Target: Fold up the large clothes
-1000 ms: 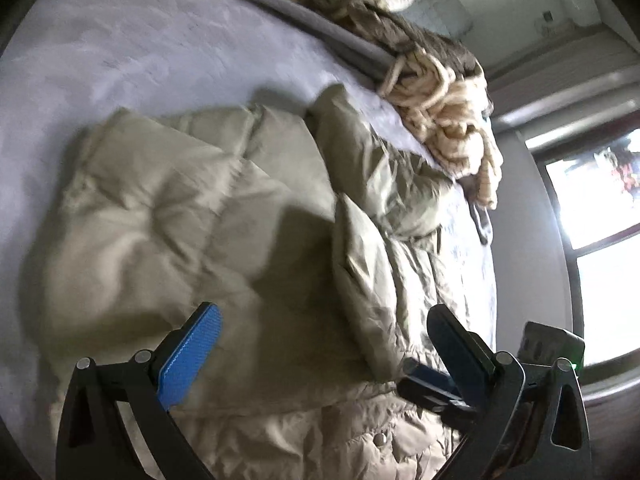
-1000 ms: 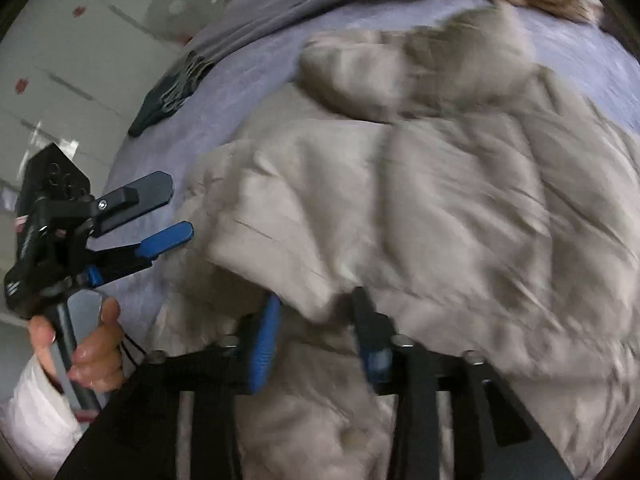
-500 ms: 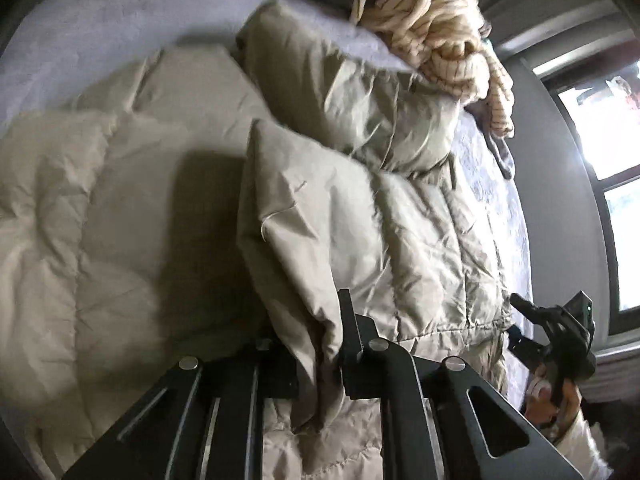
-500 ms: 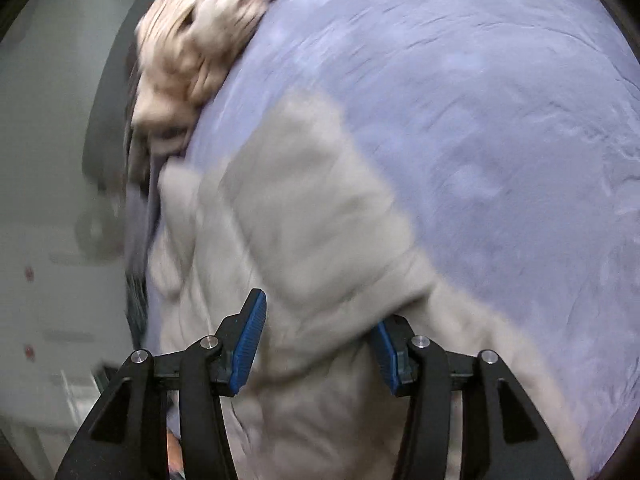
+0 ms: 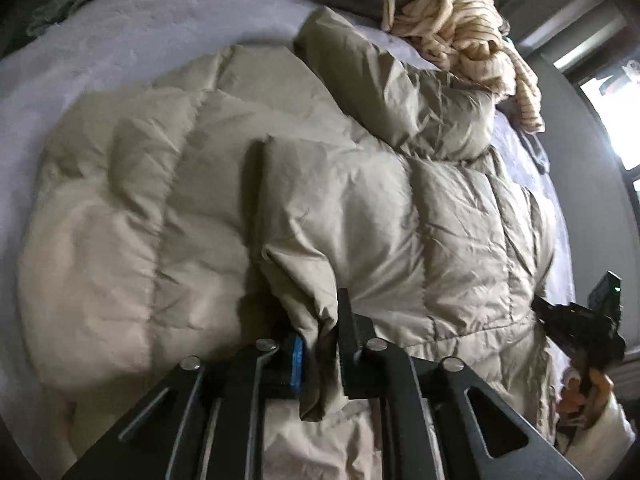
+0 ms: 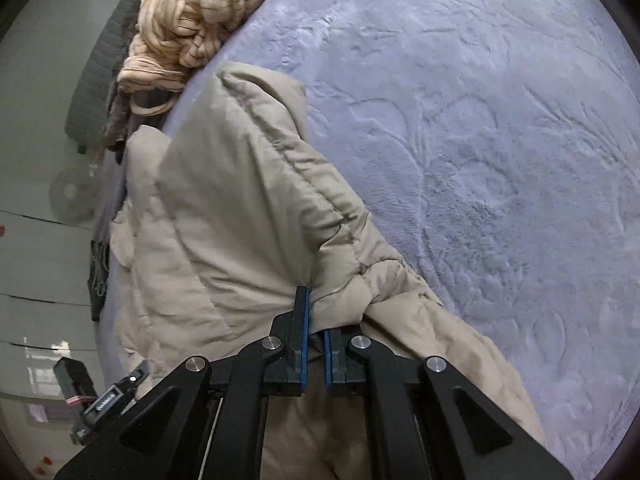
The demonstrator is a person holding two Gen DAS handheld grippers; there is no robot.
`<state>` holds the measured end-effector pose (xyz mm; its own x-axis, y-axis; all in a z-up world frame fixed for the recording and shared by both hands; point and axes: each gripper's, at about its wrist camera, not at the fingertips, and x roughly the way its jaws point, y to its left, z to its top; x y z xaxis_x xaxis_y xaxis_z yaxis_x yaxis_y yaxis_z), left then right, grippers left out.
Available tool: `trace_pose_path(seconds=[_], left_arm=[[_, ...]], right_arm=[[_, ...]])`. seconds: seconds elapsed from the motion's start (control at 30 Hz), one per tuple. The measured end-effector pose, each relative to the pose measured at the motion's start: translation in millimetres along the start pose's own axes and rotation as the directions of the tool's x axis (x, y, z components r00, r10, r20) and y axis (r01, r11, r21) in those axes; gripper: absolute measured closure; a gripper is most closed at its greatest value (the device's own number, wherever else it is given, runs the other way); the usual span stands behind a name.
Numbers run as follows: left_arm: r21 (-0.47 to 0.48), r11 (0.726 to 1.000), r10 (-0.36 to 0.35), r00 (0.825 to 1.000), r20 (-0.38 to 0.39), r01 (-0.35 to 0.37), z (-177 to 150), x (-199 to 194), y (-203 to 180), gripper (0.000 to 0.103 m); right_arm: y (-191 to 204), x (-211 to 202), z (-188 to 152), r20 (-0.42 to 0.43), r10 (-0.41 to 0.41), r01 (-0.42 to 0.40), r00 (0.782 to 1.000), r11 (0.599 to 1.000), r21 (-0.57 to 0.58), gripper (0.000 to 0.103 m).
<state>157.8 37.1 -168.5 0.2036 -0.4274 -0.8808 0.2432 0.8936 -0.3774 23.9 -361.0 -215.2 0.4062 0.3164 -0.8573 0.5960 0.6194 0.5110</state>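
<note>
Both grippers have swung in on the beige quilted puffer jacket (image 5: pixel 360 208) since a second ago, when their fingers stood wide apart. Now the left gripper (image 5: pixel 320 344) pinches a bunched fold of jacket edge between its fingers, jaws easing slightly open around the cloth, and the right gripper (image 6: pixel 316 320) is closing, fabric clamped between its blue pads (image 6: pixel 304 320). Ahead of the fingers the jacket sprawls on the lilac plush bedspread (image 6: pixel 480 140), one panel already turned over the body, a sleeve flopped beyond. Folding looks early: at least another fold remains. Its long axis runs across the left fingers, and away from the right fingers toward the cream knitted bundle (image 6: pixel 192 24).
</note>
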Motion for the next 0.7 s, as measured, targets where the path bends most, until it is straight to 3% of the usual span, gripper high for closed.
trace_pose_path(seconds=[0.07,0.13,0.23,0.27,0.37,0.47,0.53,0.57,0.6,0.7], left_arm=[[0.01,0.998,0.064,0.998,0.026,-0.064,-1,-10,2,0.073],[0.016,0.991,0.133,0.989,0.071,-0.134,-2,-26,6,0.071],[0.007,0.99,0.136,0.984,0.116,-0.138,2,-48,15,0.072],[0.01,0.993,0.118,0.985,0.127,-0.121,5,-53,15,0.072],[0.039,0.996,0.069,0.987,0.148,-0.075,17,-57,3,0.072],[0.066,0.996,0.043,0.989,0.145,-0.053,27,-44,-19,0.072],[0.071,0.995,0.062,0.989,0.137,-0.073,29,-29,-30,0.071],[0.072,0.993,0.079,0.988,0.13,-0.089,28,-22,-32,0.072],[0.078,0.988,0.125,0.986,0.109,-0.134,30,-9,-32,0.072],[0.086,0.977,0.187,0.979,0.086,-0.194,30,16,-32,0.072]], right_arm=[[2,-5,1,-0.017,-0.005,0.005,1.0,1.0,-0.011,0.09],[11,-18,-1,-0.054,-0.032,0.028,0.998,0.998,-0.063,0.077],[23,-55,-10,-0.012,-0.054,0.051,0.998,0.98,-0.19,0.043],[26,-67,-11,0.034,-0.054,0.061,0.998,0.972,-0.225,0.041],[26,-84,8,0.13,-0.07,0.098,0.989,0.968,-0.23,0.041],[4,-61,44,0.098,0.01,-0.004,0.995,0.998,-0.066,0.041],[-4,-39,58,0.066,0.062,-0.064,0.996,0.997,0.037,0.045],[-4,-29,65,0.053,0.11,-0.114,0.993,0.991,0.068,0.069],[2,-23,69,0.047,0.133,-0.135,0.99,0.989,0.066,0.081],[23,-11,77,0.046,0.031,-0.03,0.998,0.999,-0.02,0.088]])
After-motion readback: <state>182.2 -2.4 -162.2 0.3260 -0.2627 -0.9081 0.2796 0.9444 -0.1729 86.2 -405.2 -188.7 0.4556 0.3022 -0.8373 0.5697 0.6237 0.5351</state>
